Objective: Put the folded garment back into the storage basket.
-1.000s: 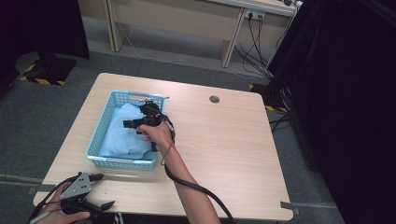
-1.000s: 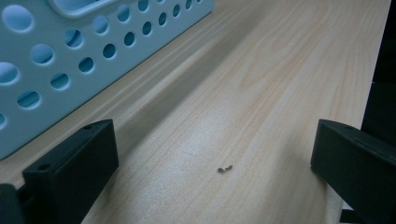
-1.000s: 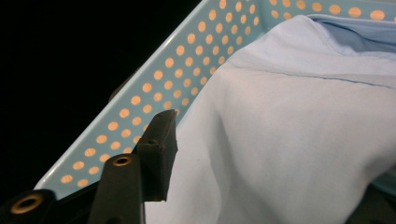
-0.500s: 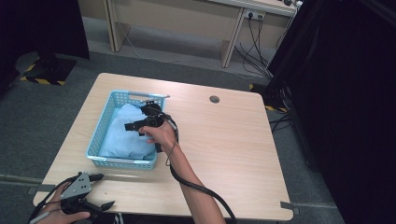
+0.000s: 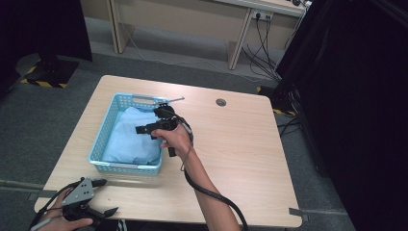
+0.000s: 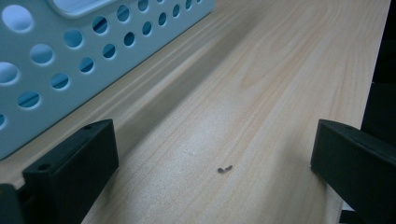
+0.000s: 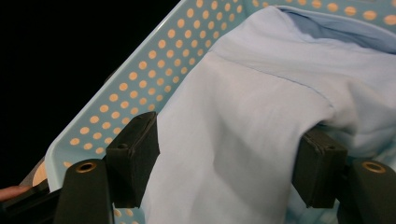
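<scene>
Your right gripper [image 5: 144, 129] is over the blue basket [image 5: 107, 130], jaws spread wide, with the light blue cloth [image 7: 261, 121] lying between them; nothing clamped. The cloth sits inside the basket on the worktop [image 5: 250, 144]. Your left gripper [image 5: 103, 197] rests at the worktop's near left corner, just in front of the basket wall, jaws apart and empty. I can't read any brands, labels or writing anywhere.

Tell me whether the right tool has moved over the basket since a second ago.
Barely: the right tool has edged slightly toward the basket's near end, over the light blue cloth.
</scene>
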The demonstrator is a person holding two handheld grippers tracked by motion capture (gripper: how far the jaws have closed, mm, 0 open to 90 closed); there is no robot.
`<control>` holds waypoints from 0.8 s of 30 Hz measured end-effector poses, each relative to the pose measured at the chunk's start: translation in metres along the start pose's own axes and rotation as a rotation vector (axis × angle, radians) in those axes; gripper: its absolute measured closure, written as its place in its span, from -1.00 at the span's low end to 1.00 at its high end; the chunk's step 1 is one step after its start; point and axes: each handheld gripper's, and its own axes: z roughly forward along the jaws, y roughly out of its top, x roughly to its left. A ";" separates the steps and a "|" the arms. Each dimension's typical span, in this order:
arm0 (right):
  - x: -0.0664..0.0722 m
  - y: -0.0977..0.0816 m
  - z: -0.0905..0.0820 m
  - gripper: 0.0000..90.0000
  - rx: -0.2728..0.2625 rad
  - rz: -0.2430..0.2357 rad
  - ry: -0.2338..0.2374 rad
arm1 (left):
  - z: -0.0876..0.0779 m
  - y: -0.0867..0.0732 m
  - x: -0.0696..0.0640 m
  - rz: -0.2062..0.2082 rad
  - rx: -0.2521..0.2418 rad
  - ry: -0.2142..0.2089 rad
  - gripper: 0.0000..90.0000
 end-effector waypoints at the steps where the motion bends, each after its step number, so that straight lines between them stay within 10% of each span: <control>1: -0.001 0.000 -0.003 -0.30 -0.002 0.004 -0.002 | 0.000 0.000 0.000 0.000 0.002 0.000 -1.00; 24: -0.015 -0.003 -0.035 -0.30 -0.067 0.015 0.002 | 0.000 0.000 0.000 0.003 0.002 0.001 -1.00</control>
